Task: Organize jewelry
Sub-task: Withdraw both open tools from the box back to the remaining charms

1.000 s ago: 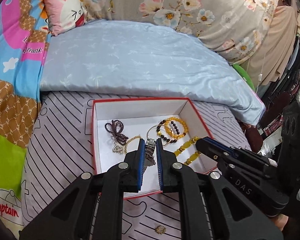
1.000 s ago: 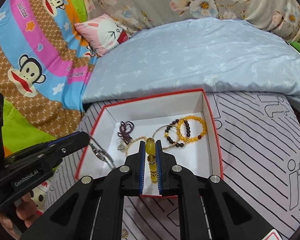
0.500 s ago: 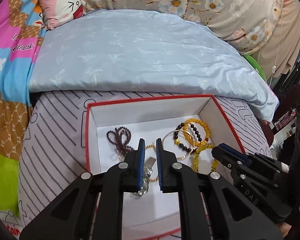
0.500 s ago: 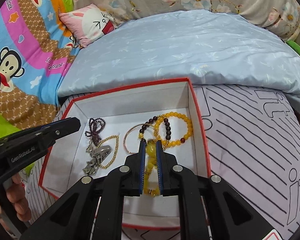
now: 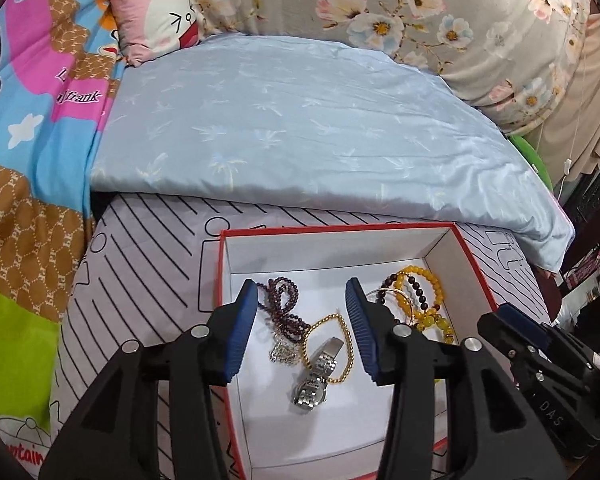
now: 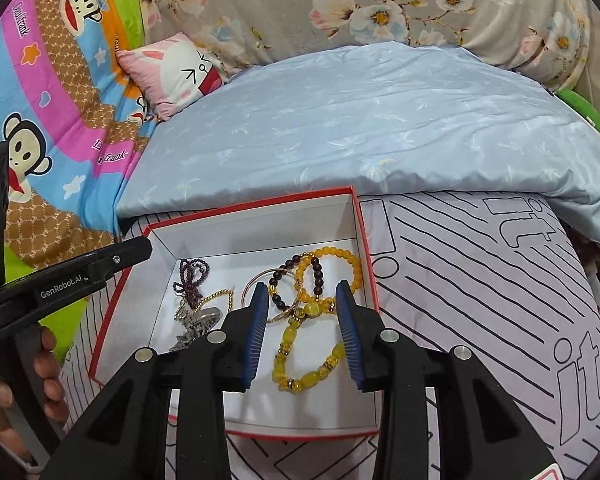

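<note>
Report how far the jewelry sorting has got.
Done: the silver watch, the yellow bracelet and the other beads lie in the red box. In hand: nothing; the left gripper and right gripper are opening, pads clear. Left: nothing visible outside the box.

Box [image 6: 364, 240] at lower centre on striped sheet [image 6: 480, 280]; quilt [image 6: 380, 128] behind; pillow [image 6: 176, 72] upper left; watch [image 5: 316, 372] and bracelets [image 6: 320, 276] inside box.
</note>
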`<state>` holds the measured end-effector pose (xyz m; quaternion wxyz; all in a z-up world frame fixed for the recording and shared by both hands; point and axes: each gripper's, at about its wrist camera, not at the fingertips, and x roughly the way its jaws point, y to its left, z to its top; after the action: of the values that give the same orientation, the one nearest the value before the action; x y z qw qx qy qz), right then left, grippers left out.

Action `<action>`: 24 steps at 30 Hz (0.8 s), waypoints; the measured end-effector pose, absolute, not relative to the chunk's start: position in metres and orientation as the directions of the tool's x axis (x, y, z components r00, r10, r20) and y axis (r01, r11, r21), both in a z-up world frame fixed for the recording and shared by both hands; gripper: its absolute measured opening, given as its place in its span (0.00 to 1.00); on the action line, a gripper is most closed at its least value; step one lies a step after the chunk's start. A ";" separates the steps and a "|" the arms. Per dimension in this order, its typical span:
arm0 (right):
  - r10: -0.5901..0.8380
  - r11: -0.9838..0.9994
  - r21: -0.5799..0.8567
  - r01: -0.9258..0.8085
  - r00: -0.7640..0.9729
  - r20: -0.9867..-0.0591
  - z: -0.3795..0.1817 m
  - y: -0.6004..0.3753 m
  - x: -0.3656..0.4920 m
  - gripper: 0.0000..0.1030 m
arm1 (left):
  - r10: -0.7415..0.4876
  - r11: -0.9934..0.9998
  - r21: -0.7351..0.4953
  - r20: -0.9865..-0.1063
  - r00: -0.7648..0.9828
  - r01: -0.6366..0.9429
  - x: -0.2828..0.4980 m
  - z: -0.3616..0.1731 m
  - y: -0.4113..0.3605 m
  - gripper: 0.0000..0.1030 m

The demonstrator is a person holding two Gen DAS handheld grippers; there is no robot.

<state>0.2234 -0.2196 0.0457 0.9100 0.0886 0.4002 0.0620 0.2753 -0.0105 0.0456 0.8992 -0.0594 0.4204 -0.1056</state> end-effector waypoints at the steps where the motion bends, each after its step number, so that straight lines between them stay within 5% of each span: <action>1: 0.184 0.976 0.212 -0.042 0.672 -0.717 0.047 -0.220 0.220 0.34 | -0.240 0.970 -0.199 -0.743 0.624 0.137 0.272 0.046 -0.009 0.43; 24: 0.204 0.977 0.201 -0.076 0.622 -0.756 0.047 -0.205 0.108 0.34 | -0.239 0.970 -0.206 -0.753 0.614 0.126 0.176 0.053 0.002 0.43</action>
<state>0.1079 -0.2050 0.0466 0.8975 0.0749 0.4275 0.0782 0.1756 0.0020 0.0528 0.8958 -0.0662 0.4276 -0.1021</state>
